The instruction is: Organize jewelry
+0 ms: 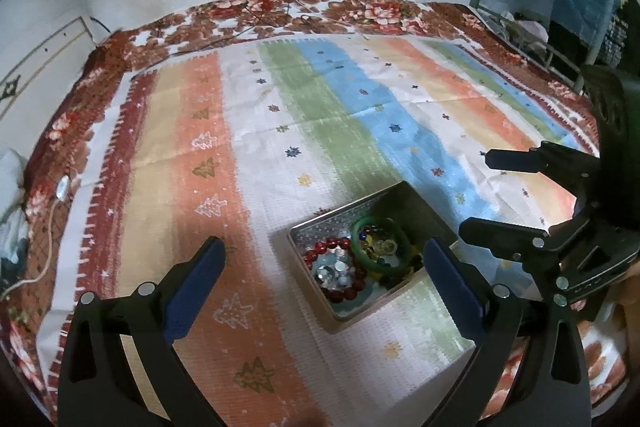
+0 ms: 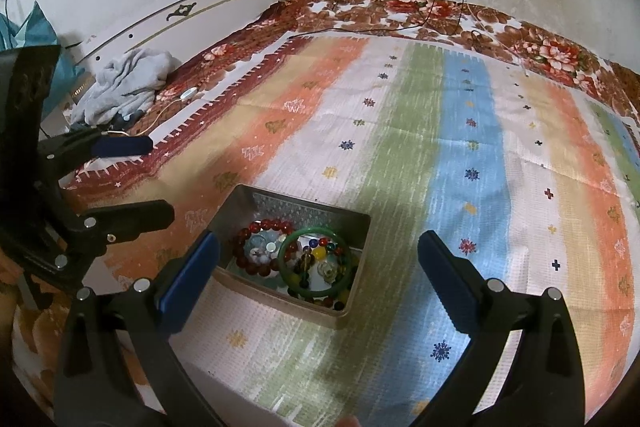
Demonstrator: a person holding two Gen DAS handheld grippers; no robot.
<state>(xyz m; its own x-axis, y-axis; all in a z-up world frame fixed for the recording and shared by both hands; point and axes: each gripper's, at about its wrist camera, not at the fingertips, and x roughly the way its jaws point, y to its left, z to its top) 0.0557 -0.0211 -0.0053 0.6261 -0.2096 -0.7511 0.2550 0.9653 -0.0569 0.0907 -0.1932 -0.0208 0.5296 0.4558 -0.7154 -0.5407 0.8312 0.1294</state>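
I see the metal tin (image 2: 294,255) sitting on the striped cloth (image 2: 460,131), holding a green bangle (image 2: 316,265), a red bead bracelet (image 2: 256,247) and mixed coloured beads. My left gripper (image 1: 324,259) and right gripper (image 2: 318,255) both hover above it, jaws spread wide, gripping nothing.

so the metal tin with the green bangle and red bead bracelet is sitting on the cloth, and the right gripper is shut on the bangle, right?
Not quite: the right gripper is open and holds nothing, as the right wrist view shows. The green bangle and red bead bracelet lie in the metal tin on the cloth.
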